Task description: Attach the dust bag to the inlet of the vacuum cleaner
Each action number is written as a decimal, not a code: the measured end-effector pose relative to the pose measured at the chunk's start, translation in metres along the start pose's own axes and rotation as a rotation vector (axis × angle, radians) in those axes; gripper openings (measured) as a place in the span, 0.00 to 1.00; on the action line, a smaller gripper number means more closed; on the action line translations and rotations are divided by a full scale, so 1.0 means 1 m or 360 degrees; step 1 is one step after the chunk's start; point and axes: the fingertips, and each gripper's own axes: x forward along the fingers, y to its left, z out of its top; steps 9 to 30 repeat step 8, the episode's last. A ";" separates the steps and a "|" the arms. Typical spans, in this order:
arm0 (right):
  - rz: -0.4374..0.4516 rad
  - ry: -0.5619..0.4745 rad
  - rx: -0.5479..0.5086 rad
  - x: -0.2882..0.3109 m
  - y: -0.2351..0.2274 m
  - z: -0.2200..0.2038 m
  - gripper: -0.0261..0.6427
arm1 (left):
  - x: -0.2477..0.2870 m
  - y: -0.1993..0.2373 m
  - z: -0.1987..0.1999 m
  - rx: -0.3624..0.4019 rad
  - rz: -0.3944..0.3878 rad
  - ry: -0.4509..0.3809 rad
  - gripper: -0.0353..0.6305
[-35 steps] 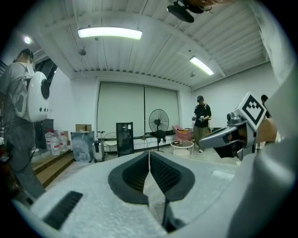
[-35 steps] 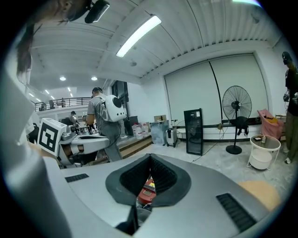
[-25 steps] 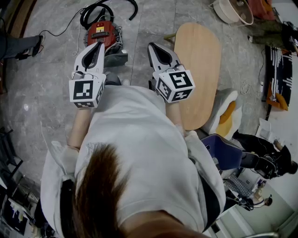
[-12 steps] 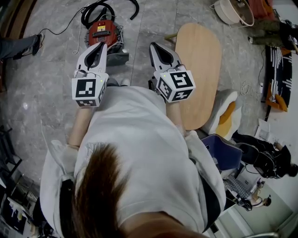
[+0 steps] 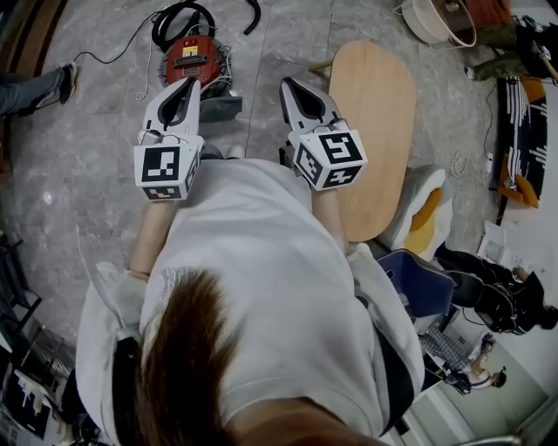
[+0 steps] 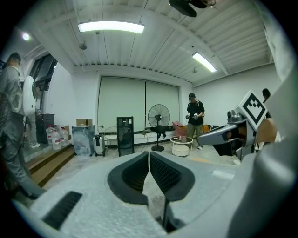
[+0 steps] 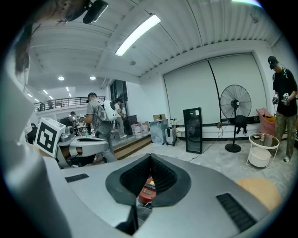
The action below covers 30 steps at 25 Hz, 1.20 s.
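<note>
1. Out on the grey floor (image 5: 87, 174) beyond my left gripper (image 5: 188, 85), the red vacuum cleaner (image 5: 193, 63) sits a touch farther up the head view than a second ago. The bystander's shoe (image 5: 68, 80) at the far left has shifted a little too. I judge that to be a small tilt of my head, not work by my hands.
2. Both tongs have kept their place, side by side and well short of the machine. My left gripper is clenched on nothing. My right gripper (image 5: 289, 85) is clenched too and empty; in the right gripper view the vacuum cleaner only shows on the floor beyond the gap behind its tips.
3. As I judge it, that second brought the task no nearer. I cannot pick out the dust bag. A grey part (image 5: 218, 106) lies against the cleaner's near side and a black hose (image 5: 179, 17) coils at its far side. Whether a bag already sits on the inlet I cannot tell.
4. A yellow label (image 5: 186, 52) on the cleaner's top is too small to read. My marker cubes (image 5: 164, 170) carry only black and white squares. No brand is legible.
</note>
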 end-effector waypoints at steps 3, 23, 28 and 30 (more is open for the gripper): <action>0.0005 -0.0001 -0.0002 0.000 0.001 0.000 0.04 | -0.002 0.000 -0.001 -0.0003 0.0012 0.0002 0.08; 0.0012 0.0002 -0.0004 -0.001 0.003 -0.004 0.04 | -0.005 0.000 -0.005 -0.0008 0.0017 -0.0001 0.08; 0.0012 0.0002 -0.0004 -0.001 0.003 -0.004 0.04 | -0.005 0.000 -0.005 -0.0008 0.0017 -0.0001 0.08; 0.0012 0.0002 -0.0004 -0.001 0.003 -0.004 0.04 | -0.005 0.000 -0.005 -0.0008 0.0017 -0.0001 0.08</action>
